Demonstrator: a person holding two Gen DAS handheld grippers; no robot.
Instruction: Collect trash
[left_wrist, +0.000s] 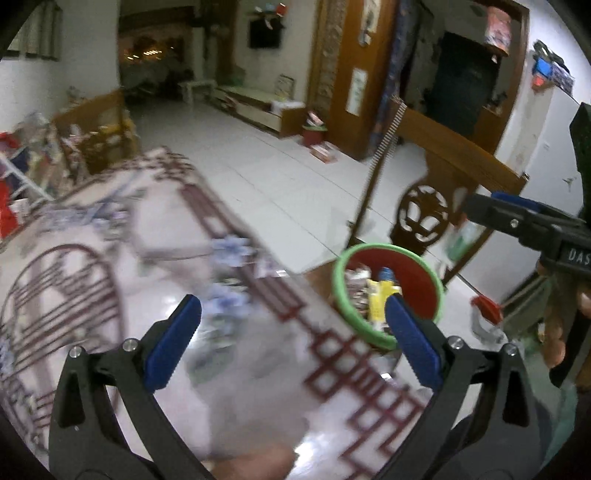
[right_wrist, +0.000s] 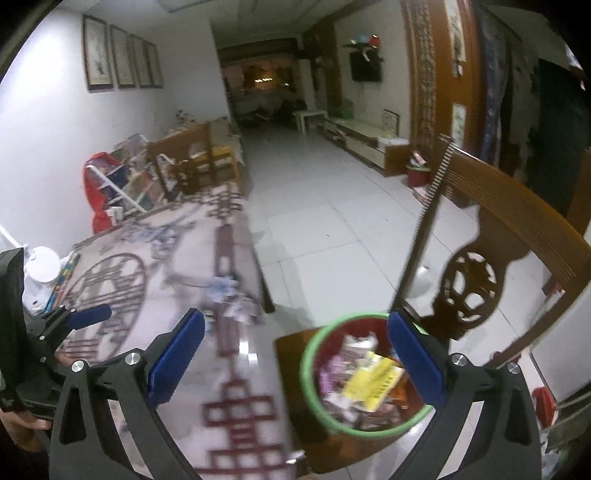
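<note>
Your left gripper (left_wrist: 291, 339) and right gripper (right_wrist: 295, 360) both hold their jaws spread wide with nothing between them. The red bin (right_wrist: 360, 373) with green rim sits on the chair (right_wrist: 491, 254) beside the worktop (left_wrist: 236, 354), filled with wrappers (right_wrist: 373, 380).

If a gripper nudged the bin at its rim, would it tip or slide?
Probably it would slide or tip easily: the bin looks like thin plastic, holding only wrappers, so likely light. It stands on a chair seat, so a shove might drop it.
</note>
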